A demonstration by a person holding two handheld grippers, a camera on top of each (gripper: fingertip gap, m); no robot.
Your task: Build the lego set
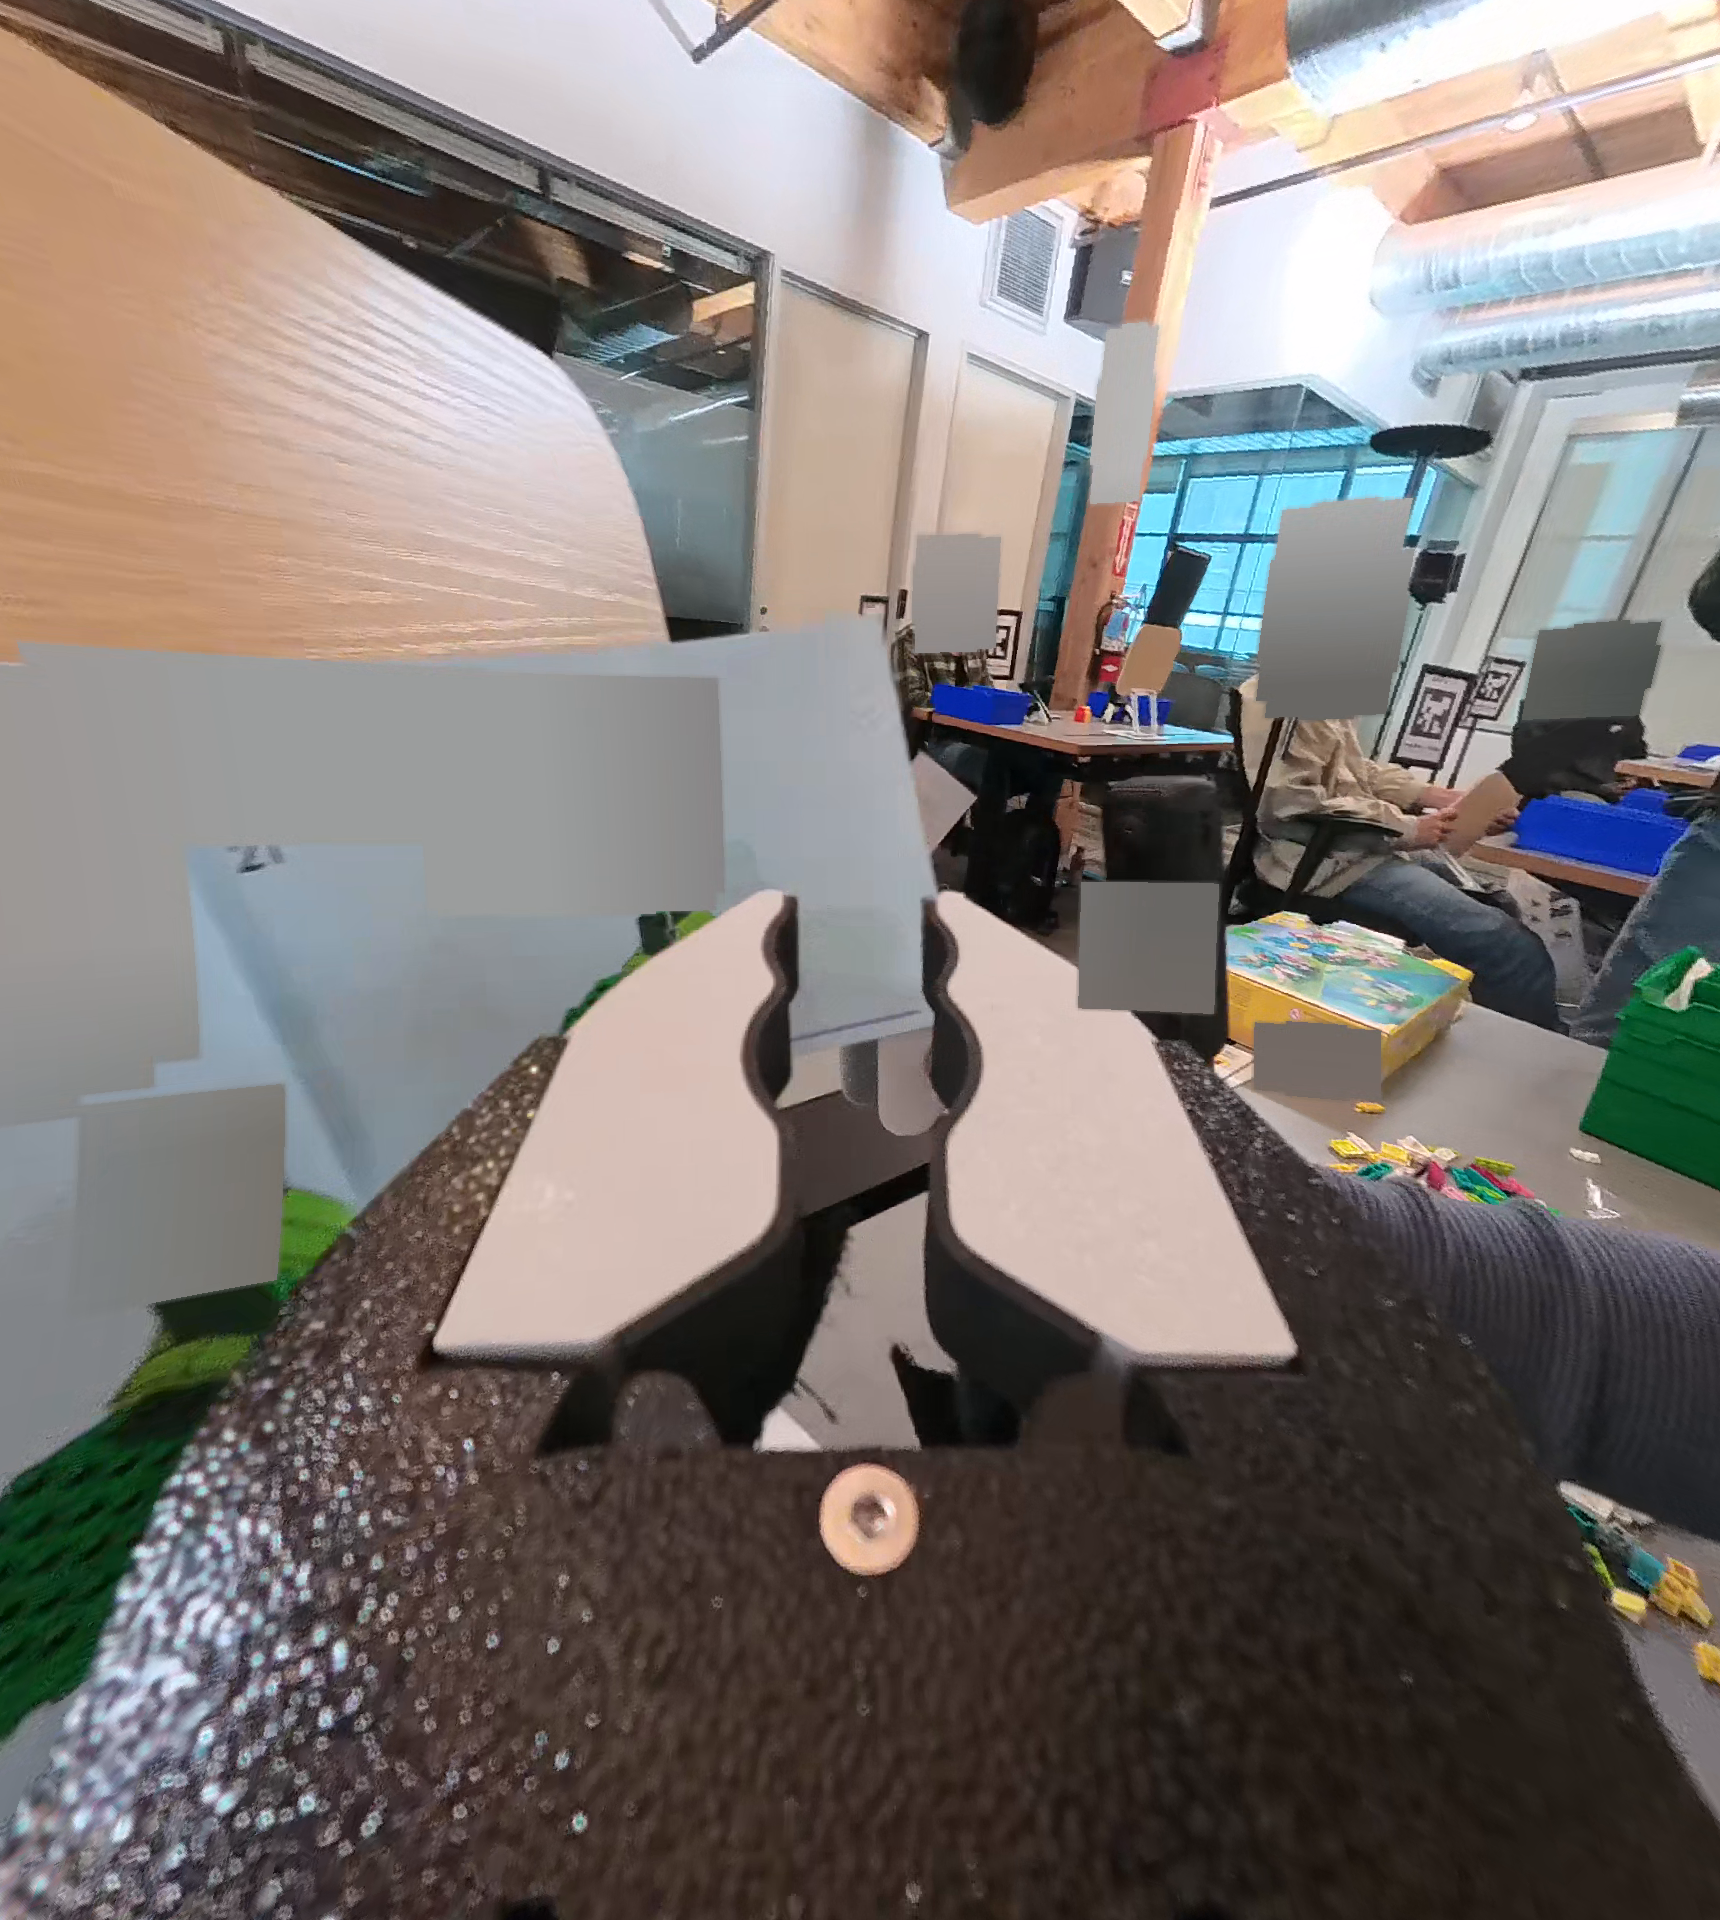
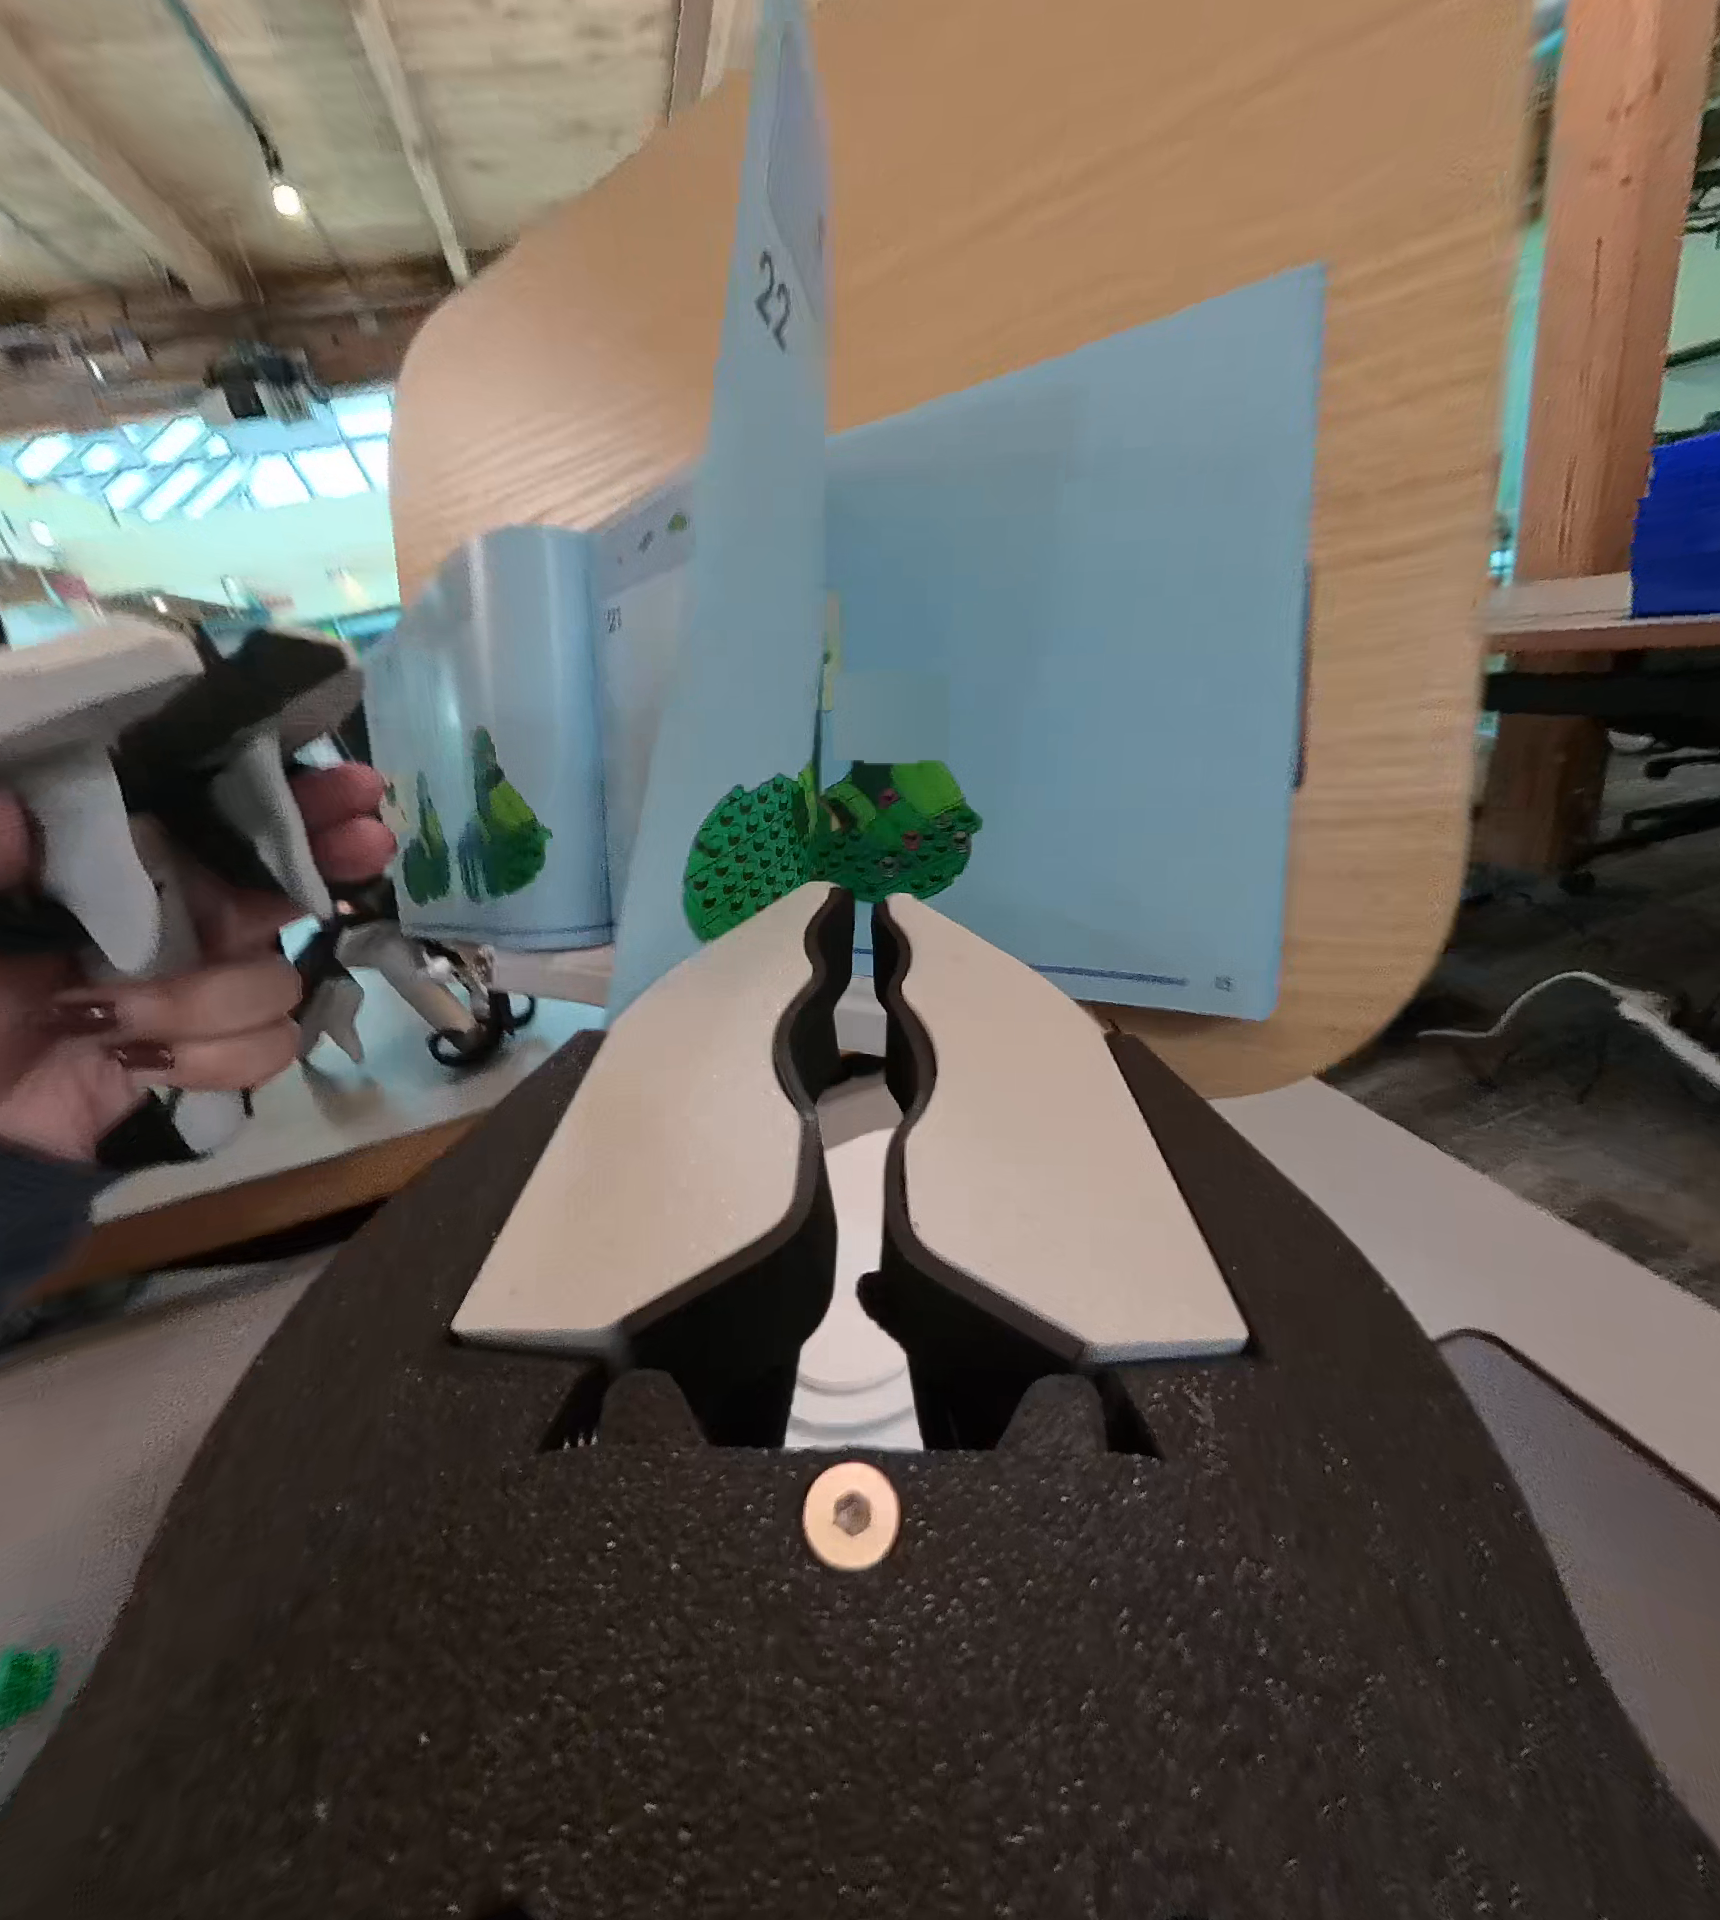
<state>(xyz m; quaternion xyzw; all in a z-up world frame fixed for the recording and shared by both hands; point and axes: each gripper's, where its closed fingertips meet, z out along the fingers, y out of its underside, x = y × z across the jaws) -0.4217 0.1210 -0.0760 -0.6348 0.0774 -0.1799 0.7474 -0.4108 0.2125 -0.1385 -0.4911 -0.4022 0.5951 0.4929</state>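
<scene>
A page-turning step, by my reading: the right hand-held gripper [image 2: 851, 914] pinches a page of the instruction booklet [image 2: 1074, 665] ahead, the left hand-held gripper [image 1: 858, 935] holds another page [image 1: 851, 831], and next that leaf must swing over flat.

grey table [image 1: 1438, 1101] | loose lego pieces [image 1: 1438, 1169], yellow box [image 1: 1344, 982], green bins [image 1: 1708, 1081]

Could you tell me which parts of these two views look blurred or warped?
Left wrist view: wooden board bows like a dome, green print at lower left smears. Right wrist view: the other hand-held gripper is motion-blurred, the board's edges curve, the booklet stays fairly sharp.
</scene>
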